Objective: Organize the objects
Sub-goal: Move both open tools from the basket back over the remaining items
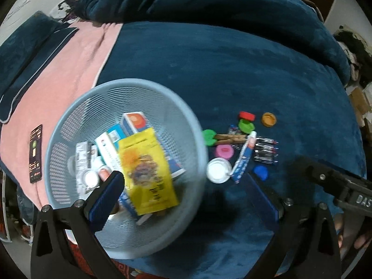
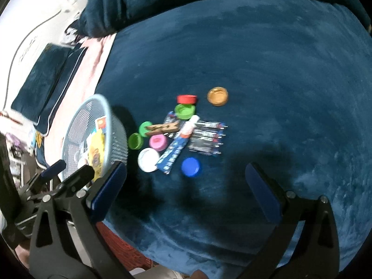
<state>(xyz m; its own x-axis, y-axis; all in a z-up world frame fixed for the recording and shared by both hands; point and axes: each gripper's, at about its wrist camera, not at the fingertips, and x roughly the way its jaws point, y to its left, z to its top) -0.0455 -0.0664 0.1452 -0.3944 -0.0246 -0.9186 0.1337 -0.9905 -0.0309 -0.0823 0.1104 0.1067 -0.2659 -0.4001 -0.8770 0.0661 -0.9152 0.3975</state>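
Left gripper (image 1: 188, 195) spread wide, nothing between the jaws. Left finger (image 1: 107, 195) hanging over the near rim of the pale blue mesh basket (image 1: 69, 121), in front of the yellow packet (image 1: 148, 169) lying on top of small boxes and tubes inside. Beyond the basket's left rim, a dark phone (image 1: 36, 153) flat on the pink cloth (image 1: 69, 69). Just beyond the gap between the jaws, a white lid (image 1: 218, 169) close to the basket's right rim, then a blue-and-white tube (image 1: 244, 158), pink cap (image 1: 223, 151) and battery pack (image 1: 265, 151) clustered on the blue blanket (image 1: 232, 69). Open blanket beyond the cluster, up to the bunched dark quilt.

Right gripper (image 2: 186, 181) likewise spread wide and empty. Basket just beyond its left finger (image 2: 109, 183). Ahead between the jaws: blue cap (image 2: 191, 167) nearest, wooden clothespin (image 2: 164, 127), green caps (image 2: 184, 111), red cap (image 2: 186, 98), orange cap (image 2: 217, 96) farthest. Bare blanket ahead of the right jaw out to the far edge.
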